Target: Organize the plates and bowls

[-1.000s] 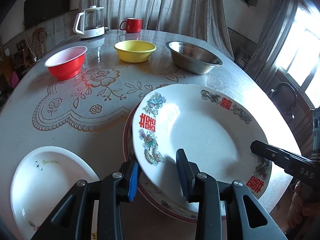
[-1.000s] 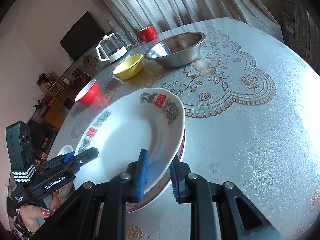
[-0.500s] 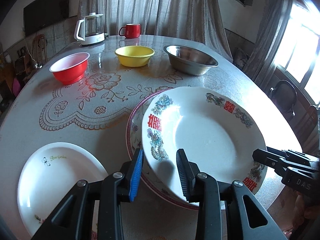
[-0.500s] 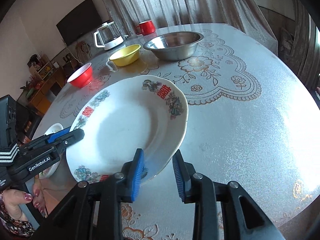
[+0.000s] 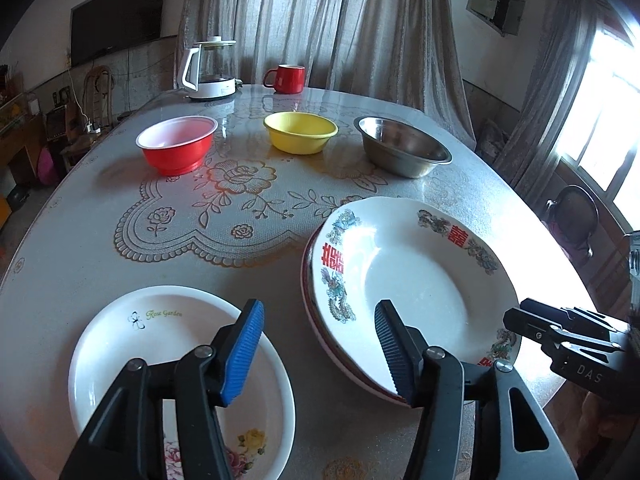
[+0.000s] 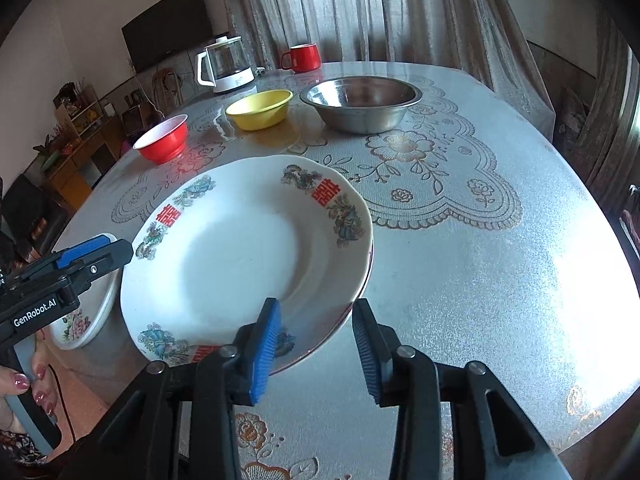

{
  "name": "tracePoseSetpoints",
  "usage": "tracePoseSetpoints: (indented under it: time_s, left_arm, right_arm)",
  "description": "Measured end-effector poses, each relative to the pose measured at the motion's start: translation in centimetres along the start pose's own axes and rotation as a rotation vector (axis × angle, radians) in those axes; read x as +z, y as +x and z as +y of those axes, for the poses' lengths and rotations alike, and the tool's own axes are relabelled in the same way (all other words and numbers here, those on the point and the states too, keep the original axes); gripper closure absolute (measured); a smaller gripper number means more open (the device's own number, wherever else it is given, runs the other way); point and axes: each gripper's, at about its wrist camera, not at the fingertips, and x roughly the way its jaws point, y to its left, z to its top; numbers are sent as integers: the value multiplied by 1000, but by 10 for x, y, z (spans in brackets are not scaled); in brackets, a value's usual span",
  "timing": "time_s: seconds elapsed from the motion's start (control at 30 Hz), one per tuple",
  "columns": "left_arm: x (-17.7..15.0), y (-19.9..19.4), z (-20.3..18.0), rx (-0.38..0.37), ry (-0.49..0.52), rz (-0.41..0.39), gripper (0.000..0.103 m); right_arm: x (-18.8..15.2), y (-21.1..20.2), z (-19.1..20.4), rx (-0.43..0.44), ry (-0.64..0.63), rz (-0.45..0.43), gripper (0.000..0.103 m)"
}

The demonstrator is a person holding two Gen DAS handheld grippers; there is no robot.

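Now my left gripper (image 5: 320, 350) and right gripper (image 6: 318, 350) are opening, clear of the dragon plate (image 5: 412, 276), stacked at the table's (image 5: 80, 240) near edge; rose plate (image 5: 160, 344) and three bowls remain.

"Rose Garden": white plate (image 5: 120, 344) | "GenRobot.AI": left tongs (image 6: 88, 254) | "DAS": right tongs (image 5: 560, 332)
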Motion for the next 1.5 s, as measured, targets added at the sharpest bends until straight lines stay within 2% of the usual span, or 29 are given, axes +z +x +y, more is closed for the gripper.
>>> tracePoseSetpoints:
  time_s: [0.17, 0.33, 0.37, 0.5, 0.6, 0.7, 0.8, 0.87, 1.1, 1.2, 1.3, 1.5]
  left_arm:
    - [0, -15, 17, 13, -23, -31, 23]
    - [1, -34, 50, 102, -52, -90, 3]
    - [1, -38, 59, 122, -67, -99, 2]
    - [-2, -46, 96, 174, -141, -108, 1]
    - [-8, -51, 119, 197, -195, -103, 1]
    - [-18, -54, 136, 212, -234, -92, 1]
    - [-28, -54, 148, 228, -248, -63, 1]
    - [-36, -54, 154, 214, -262, -49, 1]
    - [-52, -50, 163, 181, -275, -22, 3]
    - [-55, -49, 166, 156, -274, -16, 3]
    - [-56, -46, 167, 132, -256, -1, 11]
    - [-58, -43, 170, 106, -252, 9, 12]
  right_arm:
    - [4, -12, -5, 1, 41, -41, 65]
    - [8, -28, -1, 12, 58, -88, 65]
    - [10, -31, 1, 17, 53, -100, 65]
    - [17, -41, 20, 63, 15, -134, 65]
    - [24, -40, 39, 136, -12, -137, 65]
    - [28, -33, 63, 212, -43, -99, 65]
    - [28, -23, 85, 333, -52, -36, 65]
    - [26, -16, 101, 380, -64, 5, 65]
    - [9, 14, 158, 369, -214, 159, 65]
    - [2, 27, 171, 350, -231, 207, 65]
    - [-2, 40, 180, 317, -233, 245, 65]
    - [-10, 60, 192, 309, -222, 297, 67]
